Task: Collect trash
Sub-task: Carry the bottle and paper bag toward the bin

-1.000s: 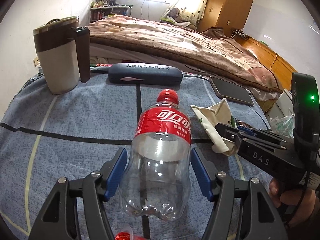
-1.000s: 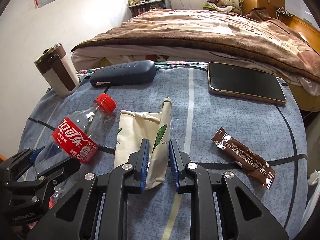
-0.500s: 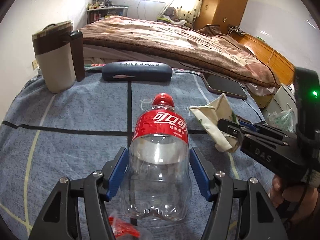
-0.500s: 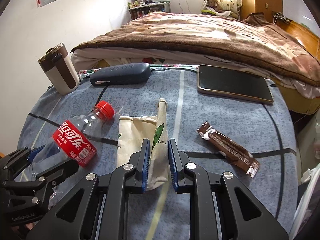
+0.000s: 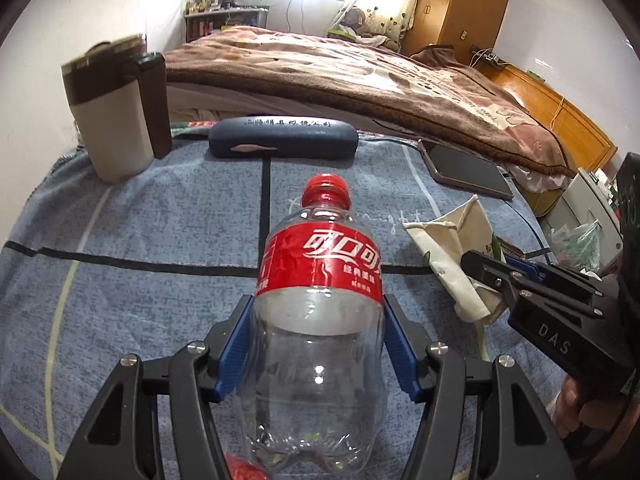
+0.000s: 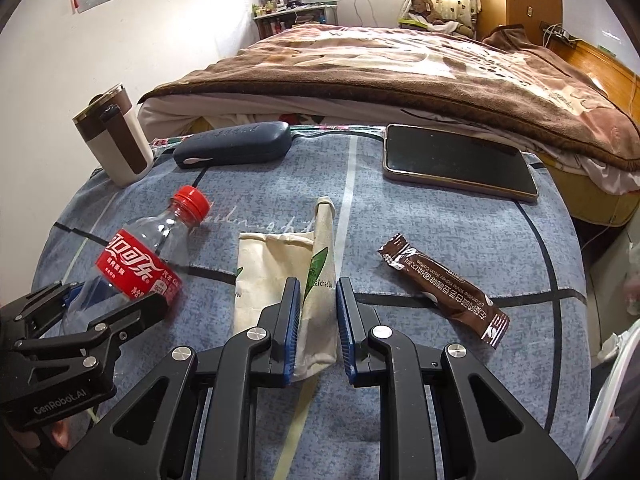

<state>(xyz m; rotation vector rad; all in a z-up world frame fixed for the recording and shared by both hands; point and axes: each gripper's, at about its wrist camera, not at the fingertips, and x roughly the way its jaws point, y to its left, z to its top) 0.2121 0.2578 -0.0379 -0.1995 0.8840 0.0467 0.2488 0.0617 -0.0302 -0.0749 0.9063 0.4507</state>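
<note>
2 pairs of tongs work over a bench covered in blue cloth (image 6: pixel 440 232), and the empty cola bottle (image 5: pixel 320 312) serves as the landmark. The left tongs (image 5: pixel 318 344) are clamped on the bottle's clear lower body, both blue pads pressed against its sides, red cap pointing away toward the bed (image 5: pixel 360 76). The right tongs (image 6: pixel 318 320), just right of the bottle, stand around the folded edge of a cream paper bag (image 6: pixel 288 268); the left pad touches the paper, a slim gap shows at the right pad, so whether they grip it cannot be told.

Only the right wrist view shows the brown coffee sachet (image 6: pixel 444 284), lying on the cloth well to the right of the bottle, beyond the bag. It also shows the dark tablet (image 6: pixel 456 164) whole, far right and behind. The left wrist view alone shows a scrap of red wrapper (image 5: pixel 242 470) under the bottle's base. Both views show the navy glasses case (image 5: pixel 282 142) behind the bottle and the cream-and-brown travel mug (image 5: pixel 118 108) behind and to its left.
</note>
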